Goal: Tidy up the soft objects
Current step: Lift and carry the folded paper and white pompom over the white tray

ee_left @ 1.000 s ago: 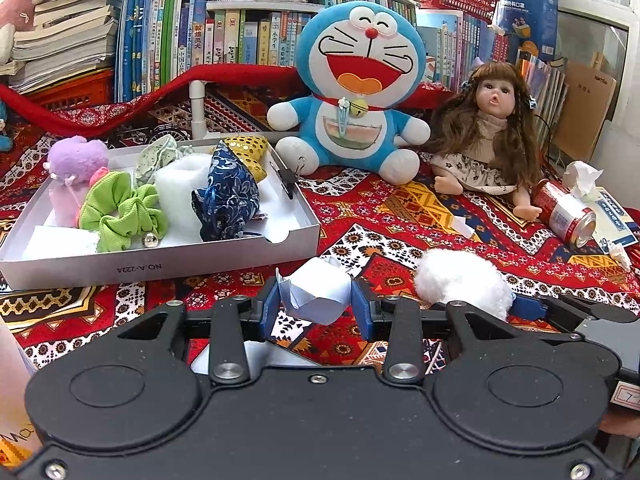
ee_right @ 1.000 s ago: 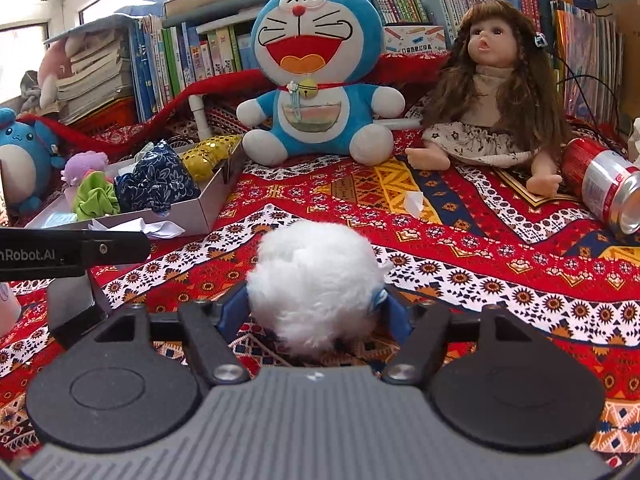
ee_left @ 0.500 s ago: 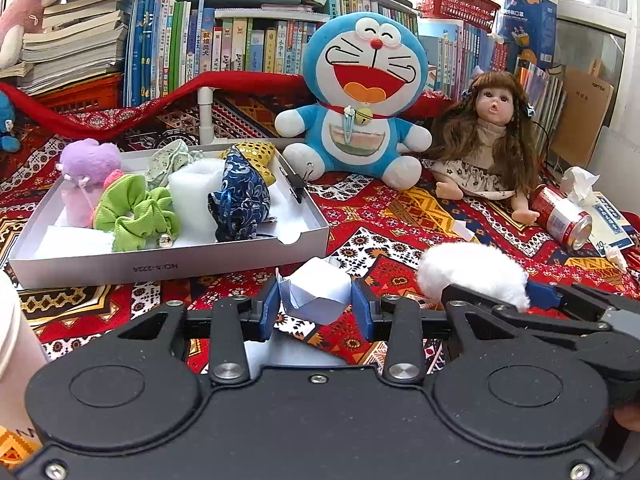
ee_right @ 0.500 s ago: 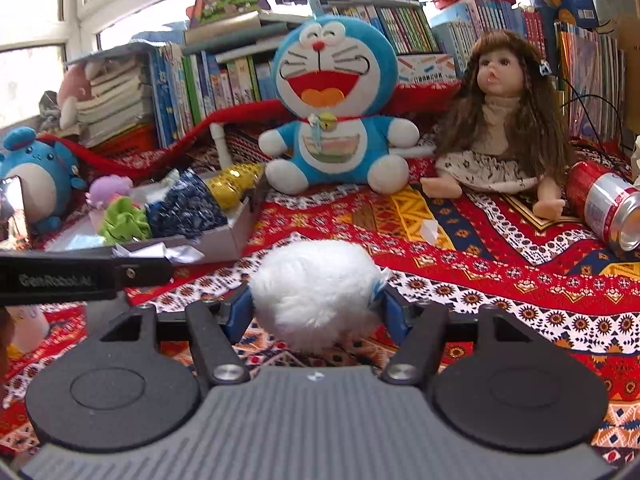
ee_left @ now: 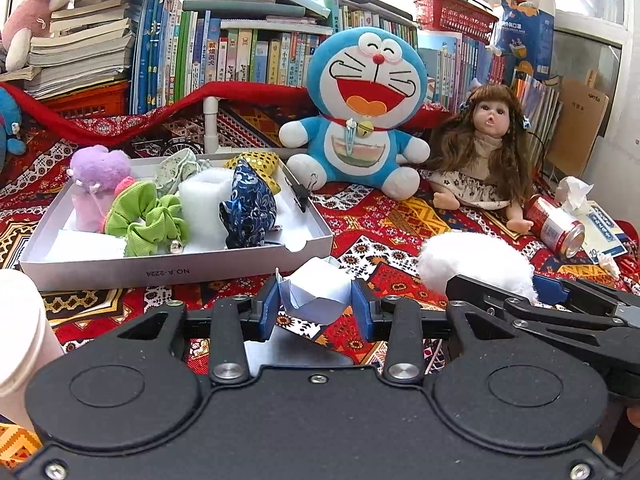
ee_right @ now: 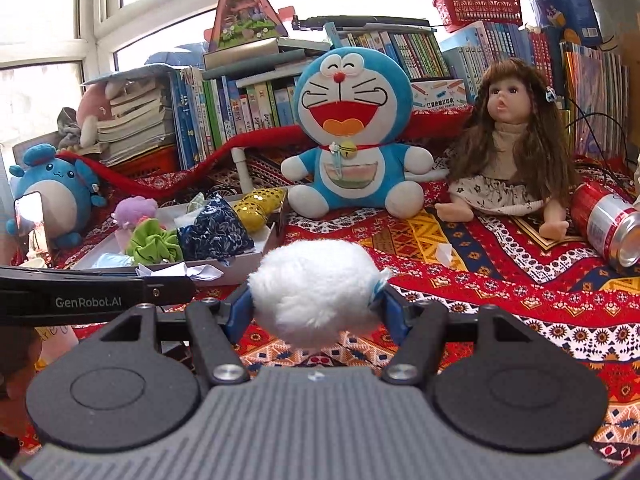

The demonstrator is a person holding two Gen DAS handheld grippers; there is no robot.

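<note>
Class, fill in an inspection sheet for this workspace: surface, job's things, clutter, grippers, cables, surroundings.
Surface: patterned red cloth.
Job's things: white pompom and folded paper in the grippers; tray holding a green scrunchie, blue pouch, purple plush.
Clutter: tipped can, tissue, paper cup.
Grippers: left hand-held gripper shut on the paper; right hand-held gripper shut on the pompom.
Cables: thin black one behind the doll.
Surroundings: blue cat plush, books.
</note>
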